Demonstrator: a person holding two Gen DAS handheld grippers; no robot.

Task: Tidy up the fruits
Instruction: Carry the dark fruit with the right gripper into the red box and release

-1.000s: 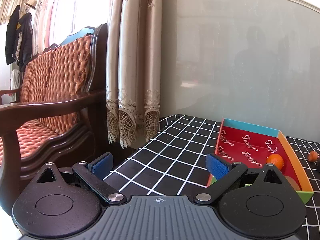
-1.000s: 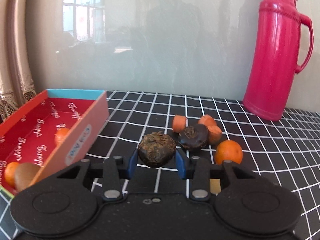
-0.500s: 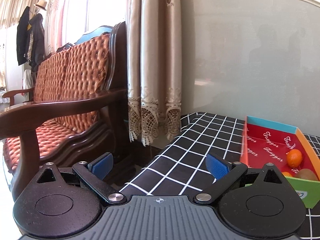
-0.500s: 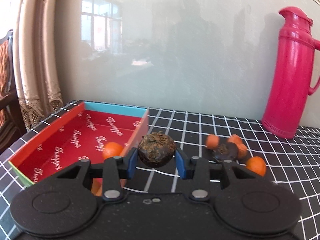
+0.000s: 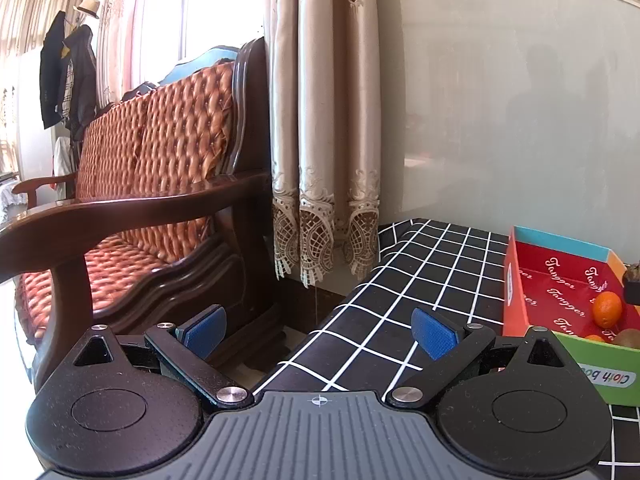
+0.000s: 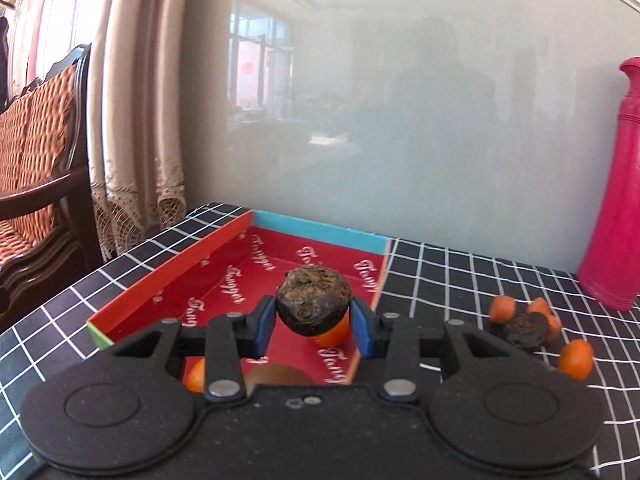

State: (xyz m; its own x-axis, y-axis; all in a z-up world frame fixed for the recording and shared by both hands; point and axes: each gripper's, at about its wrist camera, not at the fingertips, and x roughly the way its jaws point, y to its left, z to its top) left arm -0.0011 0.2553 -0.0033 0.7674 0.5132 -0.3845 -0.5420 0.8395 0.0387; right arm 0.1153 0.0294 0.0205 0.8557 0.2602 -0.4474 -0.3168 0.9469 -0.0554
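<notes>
My right gripper (image 6: 313, 327) is shut on a dark, wrinkled round fruit (image 6: 313, 305) and holds it above the red-lined cardboard box (image 6: 224, 276). Inside the box lie an orange fruit (image 6: 332, 332) just behind the held one, another orange one (image 6: 195, 376) and a brown kiwi (image 6: 276, 374) at the near end. On the tablecloth to the right sit several small orange fruits (image 6: 575, 359) around a second dark fruit (image 6: 522, 330). My left gripper (image 5: 320, 330) is open and empty over the table's left corner; the box (image 5: 516, 292) is at its right.
A tall pink thermos (image 6: 616, 216) stands at the back right against the glossy wall. The checked tablecloth (image 5: 400, 280) ends at the left, where a wooden armchair with orange cushions (image 5: 152, 184) and lace-edged curtains (image 5: 324, 160) stand close by.
My right gripper has carried the dark fruit leftward from the loose pile to above the box. The left gripper has swung left, so the box slid toward the right edge of its view.
</notes>
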